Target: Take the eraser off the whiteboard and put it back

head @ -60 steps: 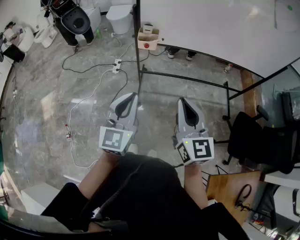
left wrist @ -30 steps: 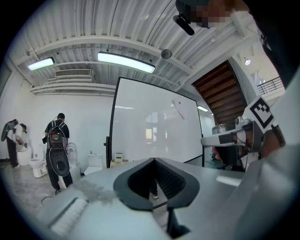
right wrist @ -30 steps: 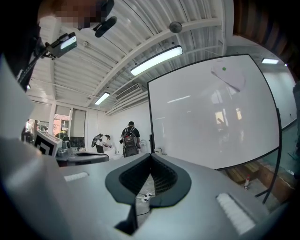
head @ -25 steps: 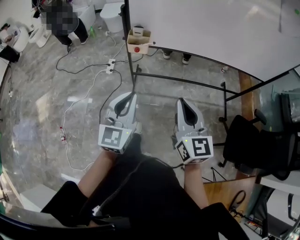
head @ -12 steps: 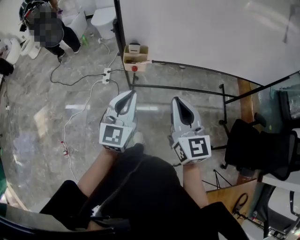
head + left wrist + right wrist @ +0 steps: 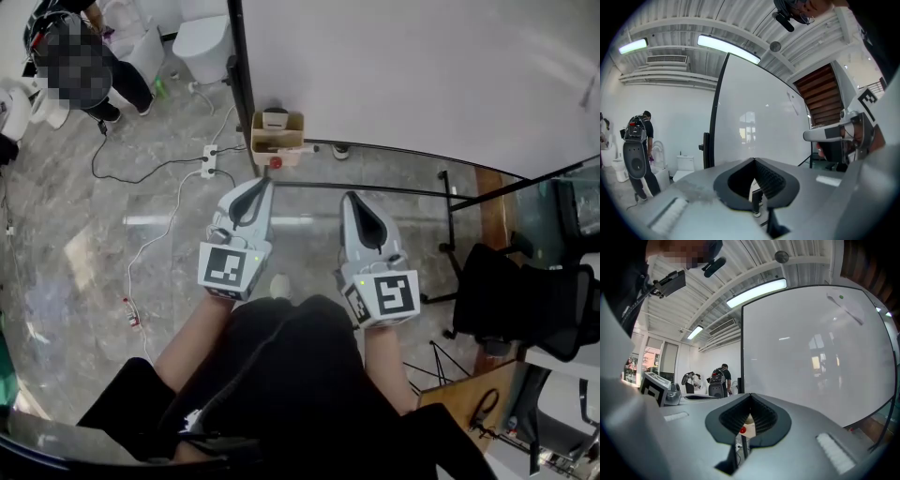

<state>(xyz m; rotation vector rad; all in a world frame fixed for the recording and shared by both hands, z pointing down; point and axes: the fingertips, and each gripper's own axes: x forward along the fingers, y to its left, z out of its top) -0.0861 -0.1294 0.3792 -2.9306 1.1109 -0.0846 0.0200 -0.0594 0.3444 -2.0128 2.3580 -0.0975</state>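
Facing the whiteboard (image 6: 422,66), left gripper (image 6: 262,185) and right gripper (image 6: 348,198) are clenched empty; eraser indiscernible.

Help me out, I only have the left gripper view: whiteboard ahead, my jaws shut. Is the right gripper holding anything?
Observer: No. The right gripper has its jaws shut in its own view, with nothing between them.
Operator: Anything hanging low on the board?
Observer: Yes. The head view shows a small open box at the lower left corner of the whiteboard, with a red dot on its front.
Operator: What's in it?
Observer: Something pale, too small to identify.
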